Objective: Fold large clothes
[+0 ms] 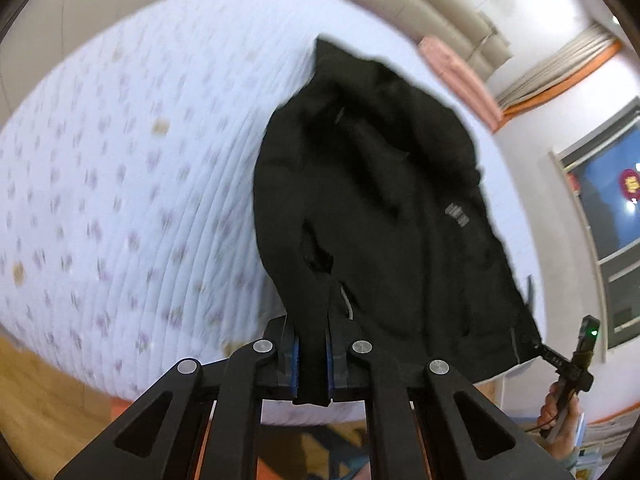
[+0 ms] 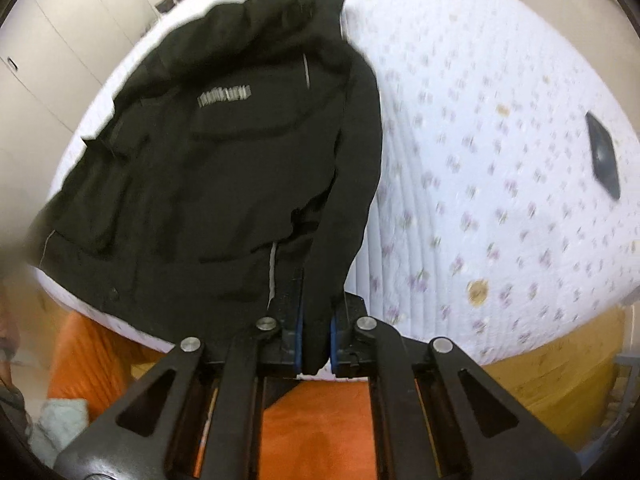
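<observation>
A black jacket (image 1: pixel 380 200) with a hood lies on the white flowered bed (image 1: pixel 120 160), its collar end far from me. My left gripper (image 1: pixel 314 360) is shut on a strip of black fabric at the jacket's near left edge, blue pads pressing both sides. In the right wrist view the jacket (image 2: pixel 224 160) shows a grey chest logo. There my right gripper (image 2: pixel 316 340) is shut on the near right edge of the fabric. The right gripper (image 1: pixel 538 346) also shows in the left wrist view, held by a hand, at the jacket's near right corner.
A dark flat object (image 2: pixel 604 156) lies on the bed (image 2: pixel 480 160) at the right. A pink cloth (image 1: pixel 460 76) rests against the padded headboard. White wardrobe doors (image 2: pixel 60 40) stand to the left, a window (image 1: pixel 608 208) to the right. Orange bedding (image 2: pixel 312 420) lies below the mattress edge.
</observation>
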The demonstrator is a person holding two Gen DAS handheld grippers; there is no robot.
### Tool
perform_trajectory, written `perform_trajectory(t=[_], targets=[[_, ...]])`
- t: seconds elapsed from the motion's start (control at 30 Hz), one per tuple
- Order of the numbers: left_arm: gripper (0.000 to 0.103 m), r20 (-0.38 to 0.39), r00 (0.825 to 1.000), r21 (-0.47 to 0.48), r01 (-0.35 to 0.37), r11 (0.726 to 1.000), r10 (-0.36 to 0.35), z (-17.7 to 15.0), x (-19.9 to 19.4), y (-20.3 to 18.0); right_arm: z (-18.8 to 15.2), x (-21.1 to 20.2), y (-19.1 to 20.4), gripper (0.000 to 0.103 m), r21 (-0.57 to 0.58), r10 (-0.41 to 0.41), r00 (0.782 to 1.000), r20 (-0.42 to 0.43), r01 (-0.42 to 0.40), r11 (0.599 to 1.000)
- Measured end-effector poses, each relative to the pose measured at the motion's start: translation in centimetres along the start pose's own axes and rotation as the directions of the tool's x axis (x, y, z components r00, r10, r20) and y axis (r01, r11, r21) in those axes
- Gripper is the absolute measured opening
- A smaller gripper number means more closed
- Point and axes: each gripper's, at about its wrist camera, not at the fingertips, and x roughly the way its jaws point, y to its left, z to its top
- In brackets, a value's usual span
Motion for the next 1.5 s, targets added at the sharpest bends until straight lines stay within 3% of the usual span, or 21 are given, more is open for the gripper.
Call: perform_trajectory(t=[0.2, 0.43, 0.63, 0.97, 1.07, 1.2, 1.37, 1.5], targets=[[0.009, 0.1, 0.993, 0.055, 0.052, 0.997, -0.057, 6.4, -1.6, -2.8, 5.6, -3.1, -1.3, 0.006, 0.051, 0.059, 0.993, 0.103, -0.065, 0.997], [0.009, 0.124, 0.985, 0.08, 0.113, 0.99, -0.122, 17.2, 2.2, -4.4, 14.9, -2.0, -3.3, 0.006, 0.075, 0.14, 0.983, 0.12, -0.15, 0.986], [0.01, 0.116, 0.991, 0.114, 0.051, 0.992, -0.064, 25.4, 7.1, -7.1, 23.3, 1.5, -4.1, 0.006, 0.079, 0.138, 0.989, 0.052, -0.142, 0.987], [0.01, 0.101, 0.994, 0.07, 0.037, 0.997, -0.044, 37.2, 11.7, -8.9, 37.1, 4.5, -3.7, 0.007, 0.062, 0.089, 0.996, 0.007, -0.089, 0.994], [0.01, 0.087, 0.996, 0.064, -0.007, 0.998, 0.001, 39.3, 14.1, -8.3, 40.6, 7.2, -3.1, 0.007, 0.067, 0.07, 0.997, -0.019, -0.069, 0.995], [0.013, -0.001, 0.997, 0.055, -0.079, 0.995, 0.079, 40.3, 20.2, -6.2, 43.1, 12.8, -3.5, 0.008, 0.111, 0.071, 0.993, -0.096, -0.06, 0.992], [0.013, -0.095, 0.989, 0.082, -0.105, 0.991, 0.113, 39.7, 26.3, -4.3, 43.6, 18.8, -4.3, 0.008, 0.163, 0.086, 0.977, -0.193, -0.055, 0.985], [0.014, -0.121, 0.988, 0.099, -0.083, 0.992, 0.095, 39.6, 27.7, -3.7, 43.4, 20.7, -5.0, 0.009, 0.193, 0.107, 0.97, -0.218, -0.064, 0.979]])
